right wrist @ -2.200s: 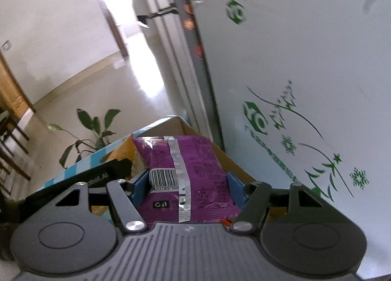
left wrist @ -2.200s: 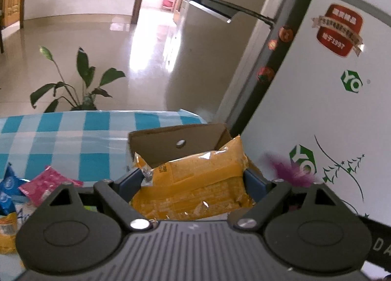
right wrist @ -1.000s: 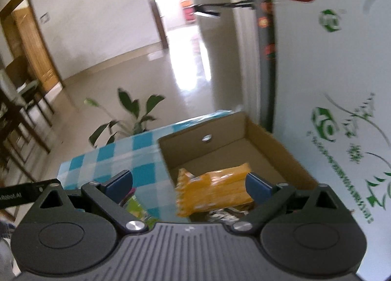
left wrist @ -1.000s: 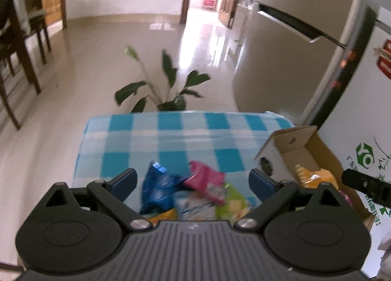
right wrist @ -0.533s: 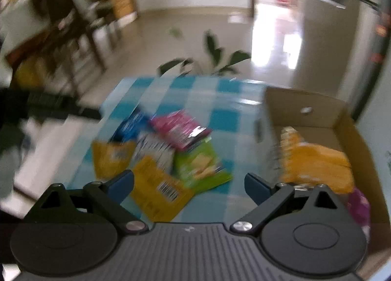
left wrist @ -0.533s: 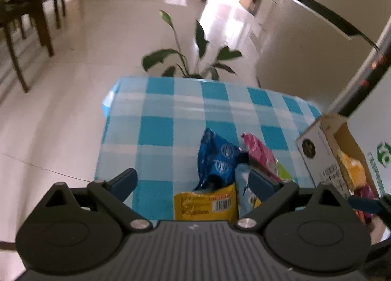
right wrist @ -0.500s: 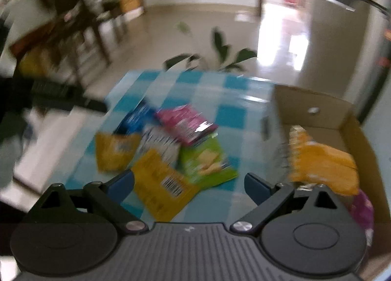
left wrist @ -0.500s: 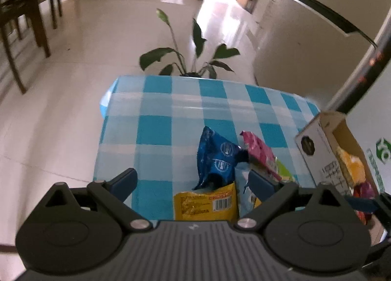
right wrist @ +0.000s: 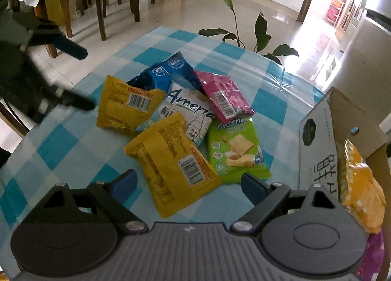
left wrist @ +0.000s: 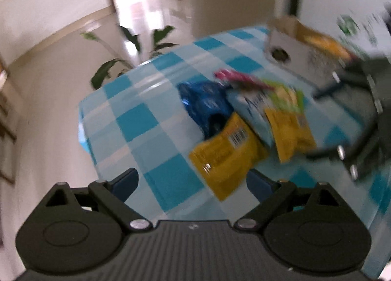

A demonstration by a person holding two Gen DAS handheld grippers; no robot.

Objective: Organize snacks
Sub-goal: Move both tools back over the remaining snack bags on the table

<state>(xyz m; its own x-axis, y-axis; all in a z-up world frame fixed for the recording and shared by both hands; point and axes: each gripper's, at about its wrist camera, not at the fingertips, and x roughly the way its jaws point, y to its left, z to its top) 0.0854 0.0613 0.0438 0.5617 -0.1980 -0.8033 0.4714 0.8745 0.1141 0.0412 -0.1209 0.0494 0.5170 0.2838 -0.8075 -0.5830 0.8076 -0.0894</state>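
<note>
Daylight pours in from the doorway (right wrist: 339, 9) at the far end, leaving white glare on the glossy floor (right wrist: 288, 14) and a sheen on the bench (right wrist: 273, 73). The right wrist view is sharp in the middle, while the left wrist view is smeared with motion blur, worst over the snack packets (left wrist: 246, 119) and cardboard box (left wrist: 293, 43). Both frames bow at the fisheye rim, corners falling to black.

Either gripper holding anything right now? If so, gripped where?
Nothing held. The left gripper and right gripper are both open and empty, above the loose snack packets on the checked table.
</note>
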